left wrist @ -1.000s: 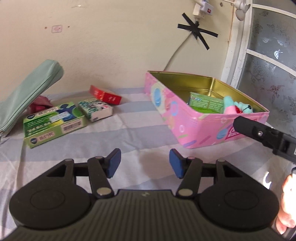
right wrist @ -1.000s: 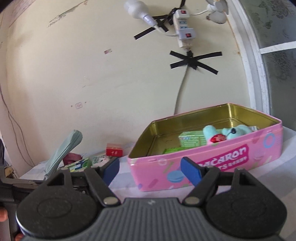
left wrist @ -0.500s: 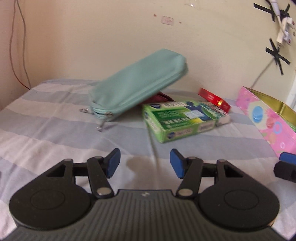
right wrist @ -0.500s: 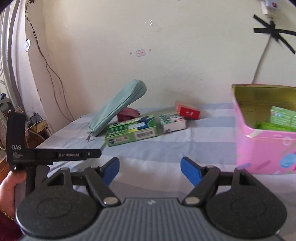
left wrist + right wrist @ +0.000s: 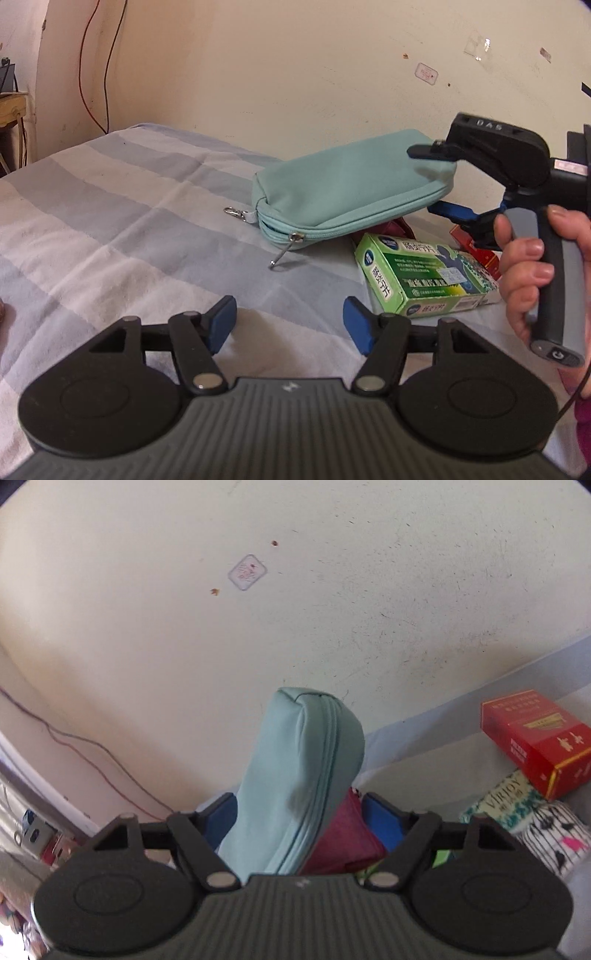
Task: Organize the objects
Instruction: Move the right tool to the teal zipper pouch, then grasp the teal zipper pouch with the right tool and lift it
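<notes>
Striped bedding (image 5: pixel 110 221) in grey, blue and white is spread under a cream wall, and everything left to organise is gathered at its far right. Compared with a second ago, the pink tin is gone from both views, since both grippers have been swung leftward toward the loose pile. Nearest the left in the left wrist view, the left gripper (image 5: pixel 290 321) is held over bare cloth with its jaws apart and nothing between them; they have just been opening a little. Further right, the mint pouch (image 5: pixel 351 184) is seen propped at a slant, its zipper end low on the bedding and its far end raised on a maroon pouch (image 5: pixel 400 230). Beside it a green box (image 5: pixel 424 277) lies flat, with a red box (image 5: pixel 480 251) partly hidden behind the person's hand (image 5: pixel 532 266). The right gripper (image 5: pixel 299 812) is now brought up around the raised end of the mint pouch, and its jaws have just been closing with both pouches between them; whether the pads press yet cannot be told. This is judged to be the start of a pick, probably for the tin. Only the left view shows the whole pouch and its dangling zipper pull. Only the right view shows the pouch lying between the blue pads (image 5: pixel 218 818), and a patterned box (image 5: pixel 517 812) under the red box.
</notes>
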Tool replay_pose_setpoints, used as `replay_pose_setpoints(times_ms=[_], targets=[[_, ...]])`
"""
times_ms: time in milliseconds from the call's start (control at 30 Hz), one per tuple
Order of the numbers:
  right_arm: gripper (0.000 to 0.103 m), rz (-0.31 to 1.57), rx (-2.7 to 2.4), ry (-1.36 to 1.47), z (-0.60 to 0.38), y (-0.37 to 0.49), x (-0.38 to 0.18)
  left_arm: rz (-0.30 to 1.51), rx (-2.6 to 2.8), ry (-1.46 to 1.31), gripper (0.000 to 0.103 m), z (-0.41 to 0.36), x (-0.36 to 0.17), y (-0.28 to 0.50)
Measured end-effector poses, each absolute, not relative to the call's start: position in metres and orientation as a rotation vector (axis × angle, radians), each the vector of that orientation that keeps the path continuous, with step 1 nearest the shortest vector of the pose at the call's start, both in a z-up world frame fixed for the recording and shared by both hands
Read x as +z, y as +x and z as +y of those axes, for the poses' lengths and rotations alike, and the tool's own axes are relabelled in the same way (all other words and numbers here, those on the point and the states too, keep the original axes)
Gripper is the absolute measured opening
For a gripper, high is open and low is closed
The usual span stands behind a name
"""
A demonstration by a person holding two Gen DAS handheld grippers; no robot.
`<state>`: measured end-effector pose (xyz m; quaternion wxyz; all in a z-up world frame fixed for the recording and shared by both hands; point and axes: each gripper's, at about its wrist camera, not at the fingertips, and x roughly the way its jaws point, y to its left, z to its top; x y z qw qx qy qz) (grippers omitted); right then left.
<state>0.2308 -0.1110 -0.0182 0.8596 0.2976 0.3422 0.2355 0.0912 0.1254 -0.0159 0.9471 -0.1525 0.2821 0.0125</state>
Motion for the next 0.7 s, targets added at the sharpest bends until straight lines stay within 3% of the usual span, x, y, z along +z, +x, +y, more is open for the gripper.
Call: replay_pose_setpoints(times_ms=[67,200,567,633,700], targets=[[0.027,0.74,0.497,0.648,-0.108,0.237,-0.021,0.559,0.066,-0.346,0.067,0.133,-0.015,0.091],[0.022,0.709,0.496,0.627,-0.117,0.203,-0.014,0.508,0.126,-0.438,0.072,0.151,-0.012,0.084],[0.023,0.788,0.494,0.758,-0.238,0.012,-0.036,0.413,0.009,-0.405,0.072,0.137,-0.001,0.069],[0.03,0.794,0.468,0.749,-0.268,-0.021,-0.045,0.415,-0.042,-0.369,0.072,0.129,-0.001,0.068],[0.049,0.796,0.391,0.734,-0.297,-0.051,-0.053,0.416,-0.081,-0.336,0.072,0.12,0.0,0.066]])
